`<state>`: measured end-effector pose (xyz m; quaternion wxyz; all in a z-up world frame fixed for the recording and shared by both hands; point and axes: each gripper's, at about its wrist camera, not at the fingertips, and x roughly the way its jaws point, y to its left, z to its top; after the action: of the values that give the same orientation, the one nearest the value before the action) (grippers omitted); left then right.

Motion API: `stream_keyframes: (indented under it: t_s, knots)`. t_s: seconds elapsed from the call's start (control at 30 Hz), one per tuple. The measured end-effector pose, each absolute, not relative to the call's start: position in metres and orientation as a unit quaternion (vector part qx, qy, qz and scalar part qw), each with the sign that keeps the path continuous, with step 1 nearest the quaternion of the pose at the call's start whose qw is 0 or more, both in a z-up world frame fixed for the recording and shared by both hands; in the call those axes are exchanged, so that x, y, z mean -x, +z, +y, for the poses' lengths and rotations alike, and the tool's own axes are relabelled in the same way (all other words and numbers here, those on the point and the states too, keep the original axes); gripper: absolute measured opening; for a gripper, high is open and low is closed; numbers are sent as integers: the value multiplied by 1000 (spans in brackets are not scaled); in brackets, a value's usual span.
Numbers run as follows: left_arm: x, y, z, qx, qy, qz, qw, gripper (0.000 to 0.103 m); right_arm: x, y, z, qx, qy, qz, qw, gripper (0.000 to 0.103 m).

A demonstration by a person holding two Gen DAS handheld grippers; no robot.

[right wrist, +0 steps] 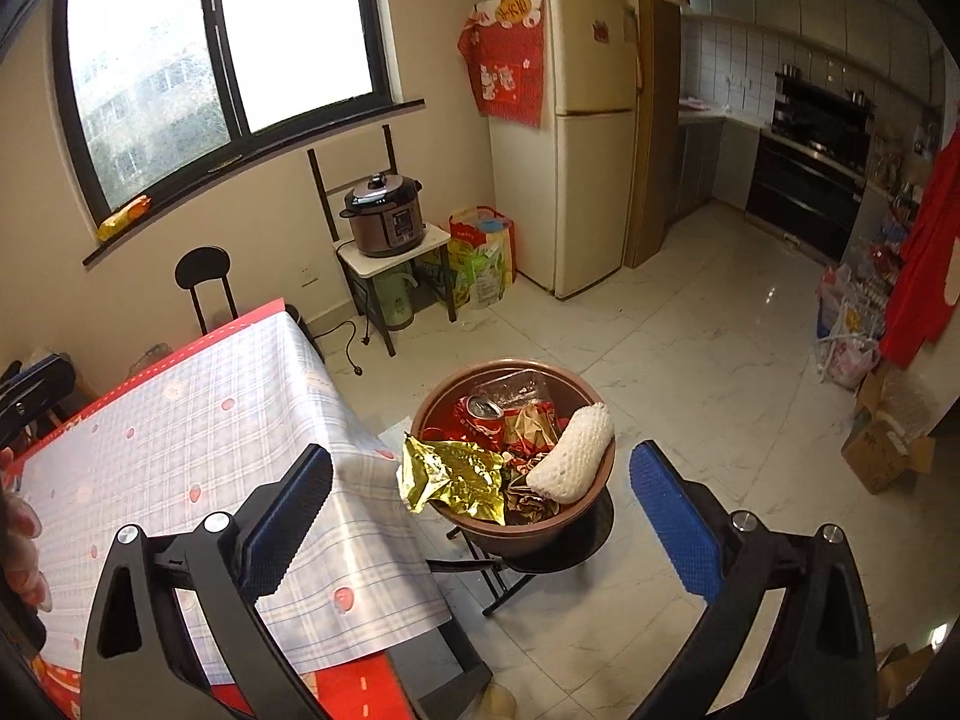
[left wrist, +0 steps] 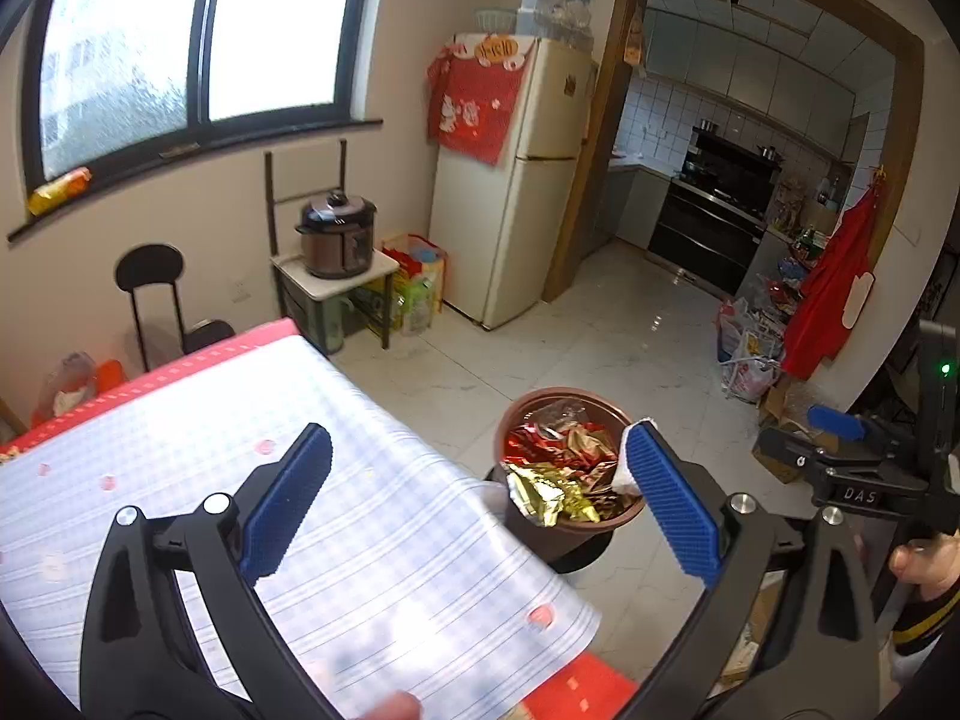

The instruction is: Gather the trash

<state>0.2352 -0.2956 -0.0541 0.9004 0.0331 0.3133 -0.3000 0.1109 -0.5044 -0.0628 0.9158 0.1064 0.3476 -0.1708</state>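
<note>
While both grippers [left wrist: 480, 480] [right wrist: 480, 492] gape empty, one bowl [right wrist: 594, 483] holds perhaps six wrappers.

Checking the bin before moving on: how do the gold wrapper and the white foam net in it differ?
The gold wrapper is shiny, crumpled flat foil, spilling over the near left rim of the brown bin. The white foam net is matte, puffy and tube-shaped, leaning against the right rim. Both lie on top of the trash.
</note>
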Motion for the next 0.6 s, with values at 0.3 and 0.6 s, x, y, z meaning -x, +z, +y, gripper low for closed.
stream_keyframes:
  t_s: [0.3, 0.6]
  knots:
    - [-194, -25, -216, -33, -259, 289, 921, 97, -81, -21, -431, -72, -172, 313, 931, 98]
    - [-166, -6, -170, -33, -249, 257, 933, 97, -59, -1, -385, -52, -191, 285, 938, 98]
